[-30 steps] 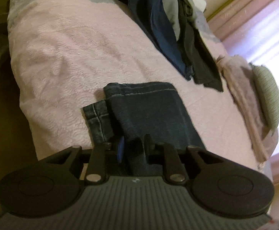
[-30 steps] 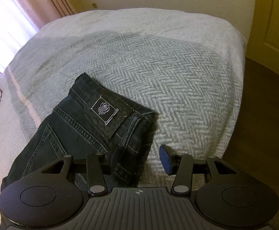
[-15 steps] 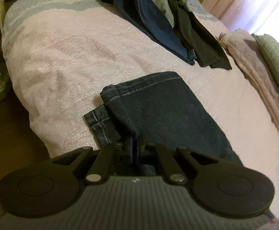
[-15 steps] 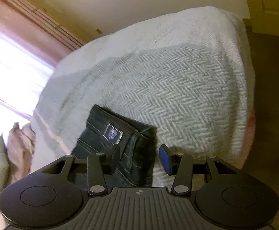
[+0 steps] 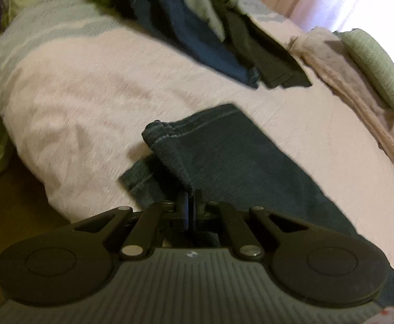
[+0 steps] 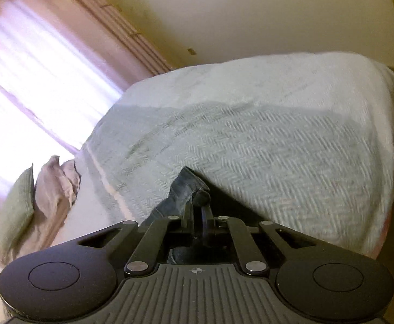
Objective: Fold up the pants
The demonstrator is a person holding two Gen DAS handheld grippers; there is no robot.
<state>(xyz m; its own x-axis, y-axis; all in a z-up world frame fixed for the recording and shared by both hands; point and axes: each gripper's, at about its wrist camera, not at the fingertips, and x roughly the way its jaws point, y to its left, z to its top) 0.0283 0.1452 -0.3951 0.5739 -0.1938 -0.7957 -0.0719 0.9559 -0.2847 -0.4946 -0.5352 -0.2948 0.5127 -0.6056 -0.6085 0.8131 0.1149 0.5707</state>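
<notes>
pink-and-grey bedspread (image 5: 94, 91) under dark jeans (image 5: 240, 162), curtained window (image 6: 26, 86) behind

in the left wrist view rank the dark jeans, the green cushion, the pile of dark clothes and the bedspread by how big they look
1. Bedspread, largest.
2. Dark jeans.
3. Pile of dark clothes, cut off at the top edge and farther away, so its rank against the jeans is unsure.
4. Green cushion, smallest.

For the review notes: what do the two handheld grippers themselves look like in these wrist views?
Both look alike. The left gripper and right gripper each have a grey ribbed body with a small round mark at its front edge, a black round disc on either side, and black linkage bars with silver pivot pins leading to two slim black fingers with blue pads. No cables, hands or sleeves are visible.
</notes>
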